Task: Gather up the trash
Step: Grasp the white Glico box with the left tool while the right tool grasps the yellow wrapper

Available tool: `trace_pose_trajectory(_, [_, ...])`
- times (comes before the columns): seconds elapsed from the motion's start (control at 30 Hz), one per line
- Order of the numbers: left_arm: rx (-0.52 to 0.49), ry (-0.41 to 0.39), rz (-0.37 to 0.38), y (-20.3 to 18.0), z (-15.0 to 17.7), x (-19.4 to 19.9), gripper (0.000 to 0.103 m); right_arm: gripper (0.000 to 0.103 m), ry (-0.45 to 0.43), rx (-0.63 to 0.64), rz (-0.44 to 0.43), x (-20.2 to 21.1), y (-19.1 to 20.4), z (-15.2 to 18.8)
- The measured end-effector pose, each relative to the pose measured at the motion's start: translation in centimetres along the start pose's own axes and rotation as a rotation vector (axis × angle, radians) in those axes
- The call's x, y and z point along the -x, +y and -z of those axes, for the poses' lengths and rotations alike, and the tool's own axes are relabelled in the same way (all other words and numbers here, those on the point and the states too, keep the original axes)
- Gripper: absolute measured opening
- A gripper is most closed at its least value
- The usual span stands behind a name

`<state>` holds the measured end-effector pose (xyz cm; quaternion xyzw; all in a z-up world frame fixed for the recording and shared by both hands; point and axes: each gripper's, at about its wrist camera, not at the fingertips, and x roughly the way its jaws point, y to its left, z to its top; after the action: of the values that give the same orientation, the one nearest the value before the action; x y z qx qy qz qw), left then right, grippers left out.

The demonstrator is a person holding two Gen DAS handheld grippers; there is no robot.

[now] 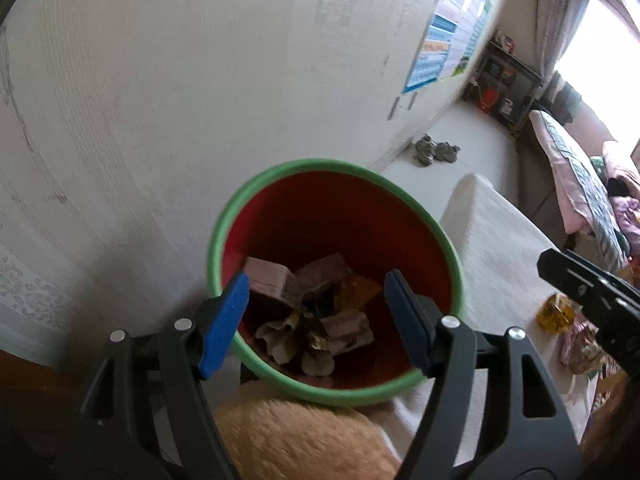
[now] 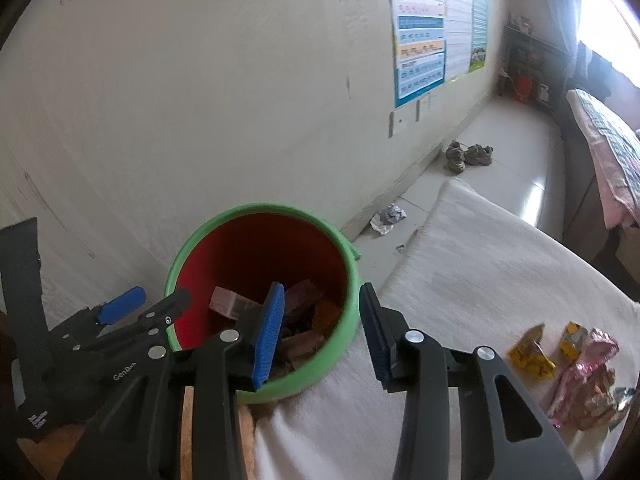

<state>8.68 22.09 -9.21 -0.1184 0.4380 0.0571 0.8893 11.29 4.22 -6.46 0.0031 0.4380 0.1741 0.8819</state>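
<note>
The left gripper (image 1: 316, 320) is hanging over the bin (image 1: 224, 216), a red bin with a green rim, its blue fingers (image 1: 226, 320) spread wide with nothing between them — only the bin's contents are showing through the gap. Inside the bin, wrappers (image 1: 316, 320) are lying in a heap: a pinkish box, a brown pack, an orange piece and some crumpled paper. The bin is standing against the wall (image 1: 160, 80), just beside a white cloth (image 1: 500, 248).

The right gripper (image 2: 322, 328) is pointing down at the bin's near right rim, its fingers (image 2: 270, 332) parted and holding nothing; the rim is sitting in the gap between them. The left gripper is showing at the left edge of this view, beside the bin.

More trash is waiting on the cloth to the right — yellow wrappers (image 2: 532, 354) and pink ones (image 2: 588, 368), well apart from the bin. A crumpled scrap (image 2: 388, 218) is lying on the floor (image 2: 500, 152) by the wall, and a pair of shoes (image 2: 468, 156) is sitting farther along it.
</note>
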Motion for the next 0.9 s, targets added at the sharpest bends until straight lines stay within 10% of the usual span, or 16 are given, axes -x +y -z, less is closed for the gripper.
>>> trace_pose_trajectory(0.5, [-0.349, 0.030, 0.241, -14.7, 5.7, 3.2, 0.067, 0.043, -0.066, -0.345, 0.221, 12.1, -16.6, 9.4])
trace_pose_trajectory(0.9, [-0.934, 0.227, 0.422, -28.4, 15.0, 0.9, 0.079, 0.046, -0.041, -0.612, 0.359, 16.2, -26.9, 17.5])
